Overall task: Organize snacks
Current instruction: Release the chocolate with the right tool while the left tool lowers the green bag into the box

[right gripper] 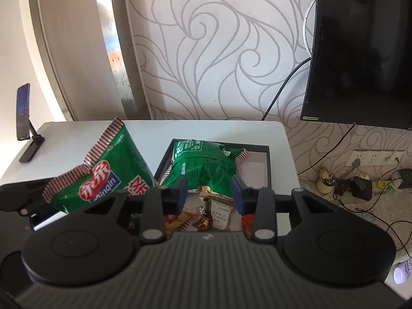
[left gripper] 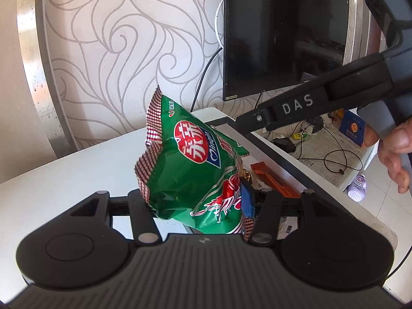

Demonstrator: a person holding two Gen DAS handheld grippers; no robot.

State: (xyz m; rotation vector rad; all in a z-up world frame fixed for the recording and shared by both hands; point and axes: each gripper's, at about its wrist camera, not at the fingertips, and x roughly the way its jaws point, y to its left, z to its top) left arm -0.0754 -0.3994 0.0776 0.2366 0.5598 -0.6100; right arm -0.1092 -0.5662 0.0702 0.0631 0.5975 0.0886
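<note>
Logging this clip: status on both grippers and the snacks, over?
Left gripper shut on green snack bag, held above table. Right gripper open, empty, over black tray. Second green bag already in tray.

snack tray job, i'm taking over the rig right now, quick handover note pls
Left gripper: shut on a green snack bag, held up above the white table, beside the tray.
Right gripper: open, empty, hovering over the black tray.
In the tray: a second green bag, an orange bar and several small wrapped snacks.
Done: most snacks appear to be in the tray.
Left: place the held bag in the tray; the bare patch at its far right corner looks like the best spot.
</note>
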